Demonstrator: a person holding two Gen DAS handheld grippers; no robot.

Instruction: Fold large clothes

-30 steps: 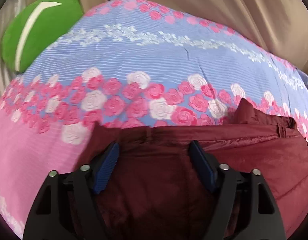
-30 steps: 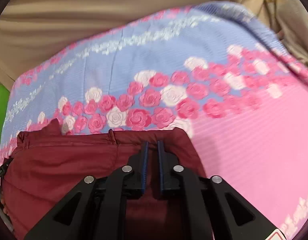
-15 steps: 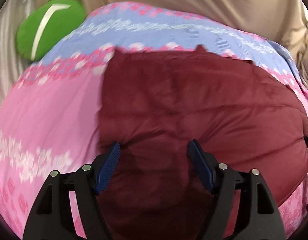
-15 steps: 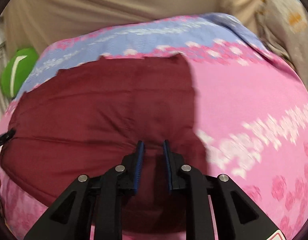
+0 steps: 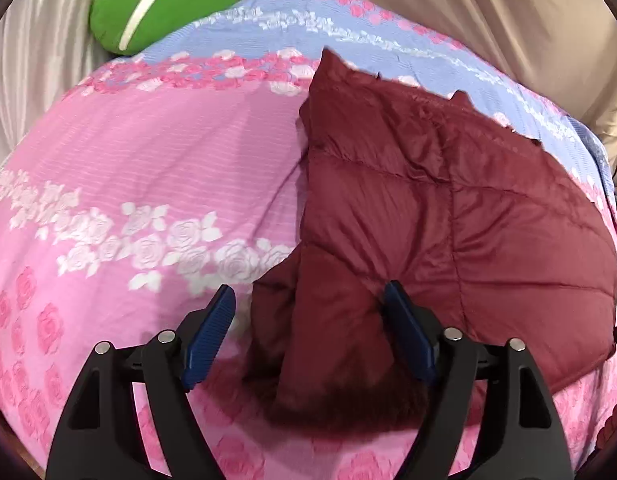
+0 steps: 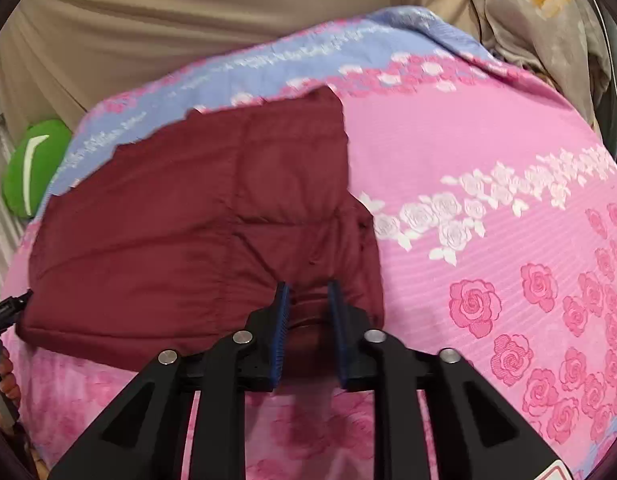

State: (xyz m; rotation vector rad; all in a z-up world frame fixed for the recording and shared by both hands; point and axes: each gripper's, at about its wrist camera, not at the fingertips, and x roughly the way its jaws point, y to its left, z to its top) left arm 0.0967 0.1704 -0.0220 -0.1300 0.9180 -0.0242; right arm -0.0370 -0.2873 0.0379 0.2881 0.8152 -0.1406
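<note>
Jacket: the maroon quilted jacket (image 5: 448, 200) lies folded on my bed's rose-print bedspread (image 5: 148, 168), its far edge reaching the blue band of the spread, its near edge just ahead of both my tools.
Left gripper: my left gripper (image 5: 310, 306) stands wide apart over the jacket's near left corner; a bunched fold of maroon cloth sits between the blue pads (image 5: 408, 332), nearer the right-hand one, and the left-hand pad is clear of the cloth, over pink bedspread. I hold nothing here.
Right gripper: my right gripper (image 6: 308, 300) hangs over the jacket's near right edge, its jaws opening with a narrow gap; a ridge of cloth lies between them, and the pads look just off it.
Surroundings: a green cushion (image 5: 164, 4) with a white stripe sits beyond the spread's far left corner; beige drapery (image 6: 168, 32) backs the bed, and a pale flowered pillow (image 6: 540, 8) shows at far right.
Hard to make out: the jacket's near hem is hidden behind my tools' black arms in both views; the right view is slightly blurred; a dark object at that view's left edge is cut off, and I cannot tell what it is.
</note>
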